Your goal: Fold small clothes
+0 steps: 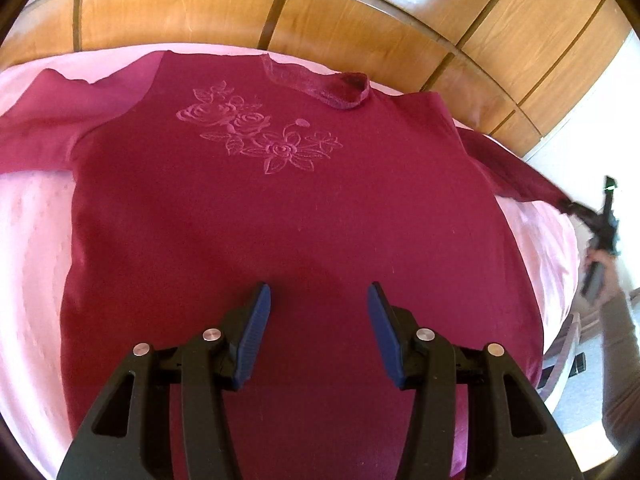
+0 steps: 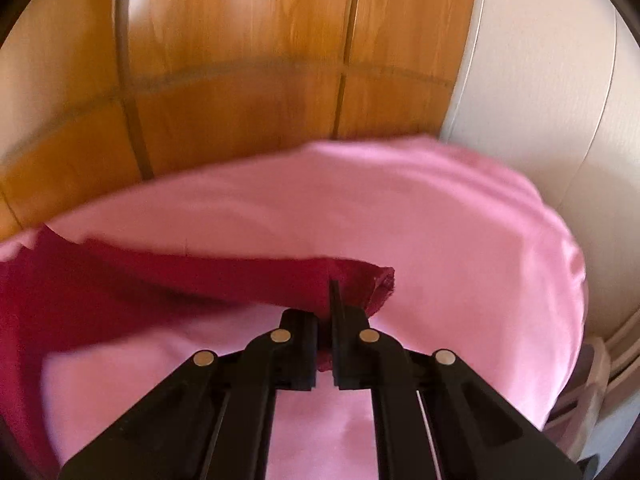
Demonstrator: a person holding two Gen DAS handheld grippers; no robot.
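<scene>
A dark red long-sleeved top (image 1: 280, 208) with a flower print lies face up on a pink sheet (image 1: 32, 240), collar (image 1: 344, 88) toward the wooden headboard. My left gripper (image 1: 319, 300) is open and empty, just above the top's lower middle. My right gripper (image 2: 325, 312) is shut on the cuff end of the right sleeve (image 2: 360, 284), holding it out over the sheet (image 2: 460, 240). In the left wrist view that gripper (image 1: 576, 210) shows at the far right, with the sleeve (image 1: 512, 168) stretched toward it. The left sleeve (image 1: 48, 128) lies spread out to the left.
A wooden panelled headboard (image 1: 320, 20) runs behind the bed, also in the right wrist view (image 2: 240, 80). A white wall (image 2: 540, 100) is at the right. The bed's right edge (image 1: 568, 280) drops to the floor beside a person's arm (image 1: 620, 340).
</scene>
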